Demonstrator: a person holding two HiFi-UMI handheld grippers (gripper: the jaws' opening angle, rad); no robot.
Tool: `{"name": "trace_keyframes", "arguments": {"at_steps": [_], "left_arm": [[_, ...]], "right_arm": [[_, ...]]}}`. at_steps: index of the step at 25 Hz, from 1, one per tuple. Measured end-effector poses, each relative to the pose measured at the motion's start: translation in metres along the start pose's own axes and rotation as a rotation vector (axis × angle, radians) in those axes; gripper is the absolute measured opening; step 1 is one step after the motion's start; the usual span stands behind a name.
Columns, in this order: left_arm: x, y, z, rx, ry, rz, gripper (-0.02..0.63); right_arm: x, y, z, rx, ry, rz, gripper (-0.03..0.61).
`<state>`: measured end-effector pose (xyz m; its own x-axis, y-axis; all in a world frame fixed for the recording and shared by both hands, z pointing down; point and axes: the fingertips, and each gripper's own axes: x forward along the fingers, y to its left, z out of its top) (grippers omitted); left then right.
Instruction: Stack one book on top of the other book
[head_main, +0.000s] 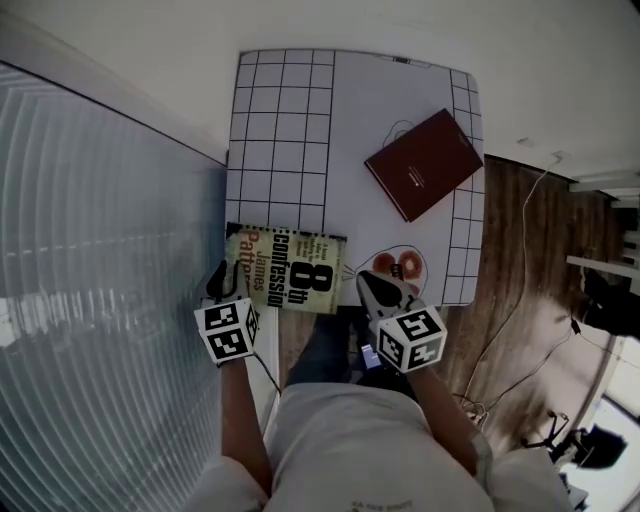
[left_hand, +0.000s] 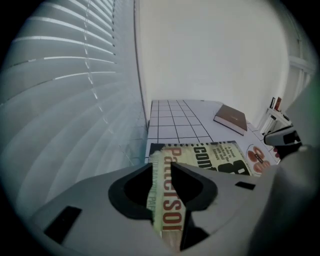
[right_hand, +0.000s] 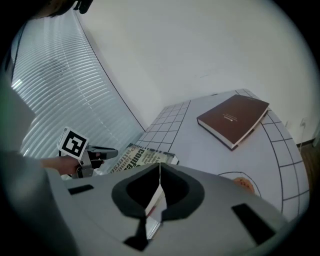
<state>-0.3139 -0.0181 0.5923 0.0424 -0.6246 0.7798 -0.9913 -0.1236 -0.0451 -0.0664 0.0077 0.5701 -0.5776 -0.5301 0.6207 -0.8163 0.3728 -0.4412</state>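
Fingers (left_hand: 200, 190) of left gripper (head_main: 228, 284) slightly apart, near-left corner of the paperback (head_main: 290, 270) showing in the gap, not clamped yet I think. On right gripper (head_main: 368, 285) fingers closed, empty, just beside the near-right corner. Paperback lies at tabletop (head_main: 340, 120) near edge; maroon book (head_main: 424, 163) well apart, far right. Best: open right, bite both corners evenly, lift level.

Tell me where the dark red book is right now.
The dark red book lies flat at the far right of the white table in the head view, apart from the yellow paperback at the near edge.
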Motion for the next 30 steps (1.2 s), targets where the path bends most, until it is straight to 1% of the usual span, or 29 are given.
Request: {"name": "trace_keyframes", "arguments": {"at_steps": [1, 2, 3, 5, 7, 8, 9, 10, 12, 17, 20, 24, 25, 28, 29, 30], "left_arm": [[0.003, -0.002, -0.002, -0.001, 0.021, -0.007, 0.134], [0.006, -0.004, -0.003, -0.002, 0.04, -0.007, 0.157], [0.008, -0.004, -0.004, -0.001, 0.058, -0.003, 0.163], [0.012, -0.005, -0.007, 0.003, 0.091, 0.007, 0.207], [0.017, -0.006, -0.01, 0.008, 0.12, 0.016, 0.227], [0.019, -0.006, -0.012, 0.008, 0.134, 0.017, 0.241], [0.021, -0.006, -0.013, 0.007, 0.144, 0.017, 0.252], [0.023, -0.006, -0.014, 0.004, 0.152, 0.017, 0.253], [0.026, -0.006, -0.014, -0.004, 0.162, 0.017, 0.259], [0.028, -0.007, -0.015, -0.018, 0.185, 0.013, 0.272], [0.029, -0.008, -0.015, -0.015, 0.191, 0.008, 0.272], [0.029, -0.009, -0.014, 0.049, 0.222, 0.016, 0.273], [0.029, -0.009, -0.014, 0.049, 0.234, 0.009, 0.273], [0.031, -0.012, -0.014, 0.013, 0.262, -0.032, 0.275], [0.033, -0.014, -0.014, 0.007, 0.266, -0.047, 0.313], [0.035, -0.016, -0.014, 0.006, 0.272, -0.057, 0.319]], "right_arm": [[0.002, 0.0, -0.003, 0.008, 0.005, -0.004, 0.008], [0.004, 0.0, -0.005, 0.015, 0.011, -0.007, 0.008], [0.006, 0.001, -0.008, 0.02, 0.018, -0.008, 0.008], [0.01, 0.004, -0.014, 0.025, 0.035, -0.003, 0.008], [0.014, 0.008, -0.02, 0.028, 0.056, 0.007, 0.012], [0.016, 0.011, -0.023, 0.03, 0.069, 0.014, 0.028], [0.019, 0.014, -0.027, 0.034, 0.084, 0.024, 0.065], [0.022, 0.016, -0.031, 0.041, 0.098, 0.035, 0.109], [0.028, 0.021, -0.037, 0.056, 0.121, 0.055, 0.153], [0.039, 0.03, -0.047, 0.082, 0.159, 0.082, 0.207], [0.044, 0.033, -0.052, 0.103, 0.178, 0.096, 0.229], [0.046, 0.034, -0.053, 0.104, 0.186, 0.1, 0.238], [0.046, 0.034, -0.053, 0.109, 0.189, 0.104, 0.243], [0.047, 0.033, -0.055, 0.118, 0.197, 0.112, 0.258], [0.047, 0.033, -0.055, 0.118, 0.198, 0.114, 0.261], [0.048, 0.033, -0.054, 0.119, 0.197, 0.117, 0.264]]}}
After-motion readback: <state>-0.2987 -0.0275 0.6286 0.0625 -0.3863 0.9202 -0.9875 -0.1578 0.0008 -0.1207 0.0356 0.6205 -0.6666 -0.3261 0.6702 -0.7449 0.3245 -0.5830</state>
